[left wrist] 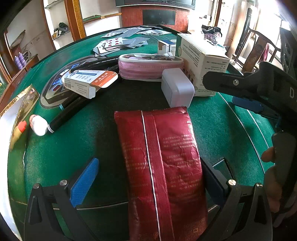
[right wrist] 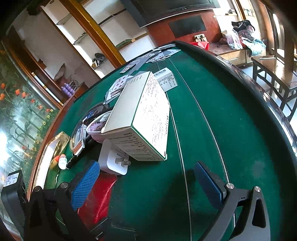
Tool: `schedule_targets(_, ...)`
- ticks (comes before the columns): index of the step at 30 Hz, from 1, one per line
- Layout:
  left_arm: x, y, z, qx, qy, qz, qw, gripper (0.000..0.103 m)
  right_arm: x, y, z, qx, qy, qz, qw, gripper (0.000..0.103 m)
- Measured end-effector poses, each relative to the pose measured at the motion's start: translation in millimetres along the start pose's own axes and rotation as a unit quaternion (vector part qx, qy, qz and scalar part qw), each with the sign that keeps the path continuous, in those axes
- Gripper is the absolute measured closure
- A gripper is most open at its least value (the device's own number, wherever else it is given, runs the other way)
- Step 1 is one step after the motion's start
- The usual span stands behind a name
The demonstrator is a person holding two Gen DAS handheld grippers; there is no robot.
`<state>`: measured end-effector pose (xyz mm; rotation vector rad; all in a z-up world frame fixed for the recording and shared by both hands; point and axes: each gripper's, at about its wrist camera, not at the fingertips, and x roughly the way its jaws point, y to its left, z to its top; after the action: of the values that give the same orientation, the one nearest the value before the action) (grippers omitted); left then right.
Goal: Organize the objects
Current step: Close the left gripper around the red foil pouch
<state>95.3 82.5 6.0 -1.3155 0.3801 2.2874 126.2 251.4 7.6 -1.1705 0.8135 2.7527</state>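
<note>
On the green card table (left wrist: 55,148) the red packet (left wrist: 163,166) lies lengthwise between the left gripper (left wrist: 148,183)'s wide-apart jaws, pointing straight away. The right gripper (right wrist: 148,185), also spread and empty, hovers just beside it.

- Daylight floods in from the right of the left wrist view, blowing out the window (left wrist: 274,16) area to white.
- Soft shadows fall on the green felt table (left wrist: 55,144) beneath the grippers.
- Glare streaks the red foil packet (left wrist: 163,157).
- Strong fisheye bending and dark vignetting mark every edge.
- Centres stay sharp; corners smear.
</note>
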Motion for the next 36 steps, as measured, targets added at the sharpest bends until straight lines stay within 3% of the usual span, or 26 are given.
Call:
schedule_targets(11,2,-2,-5,0.004,-0.001,-0.003,1.0000,0.000,4,10,-1,-0.030,0.008,-0.036,0.999,0.000)
schedule_targets(15,0,1,-7,0.002,-0.005,-0.025,0.9997,0.001,-28,23,16,-0.047,0.001,-0.070,0.996,0.000)
schedule_targets(17,-5,4,-11,-0.009,-0.013,-0.033,0.9993,0.009,-70,42,38,-0.050,-0.020,-0.059,0.997,0.000)
schedule_targets(18,-6,6,-11,-0.009,-0.017,-0.033,0.9993,0.021,-94,54,49,-0.057,-0.038,-0.048,0.996,0.000)
schedule_targets(19,-9,5,-13,-0.007,-0.020,-0.032,0.9993,0.040,-118,67,57,-0.069,-0.068,-0.033,0.995,0.000)
schedule_targets(21,-14,10,-16,-0.012,-0.021,-0.035,0.9991,0.044,-177,98,62,-0.106,-0.168,-0.003,0.980,0.000)
schedule_targets(23,-19,18,-22,-0.021,-0.022,-0.054,0.9981,0.044,-201,124,59,-0.151,-0.214,0.000,0.965,0.000)
schedule_targets(27,-28,26,-34,-0.023,-0.019,-0.057,0.9979,0.042,-139,144,47,-0.171,-0.109,-0.044,0.978,0.000)
schedule_targets(30,-24,8,-39,0.020,-0.023,-0.028,0.9991,0.021,-79,154,35,-0.192,-0.048,-0.046,0.979,0.000)
schedule_targets(31,-21,1,-39,0.033,-0.015,-0.013,0.9992,0.020,-64,157,33,-0.196,-0.031,-0.041,0.979,0.000)
schedule_targets(32,-22,-3,-40,0.038,-0.018,-0.009,0.9991,0.022,-46,163,31,-0.203,-0.011,-0.034,0.979,0.000)
schedule_targets(34,-28,-1,-44,0.038,-0.029,-0.011,0.9988,0.049,-22,174,30,-0.221,0.018,-0.031,0.975,0.000)
schedule_targets(36,-35,12,-49,0.021,-0.032,-0.053,0.9979,0.052,-1,181,31,-0.235,0.041,-0.028,0.971,0.001)
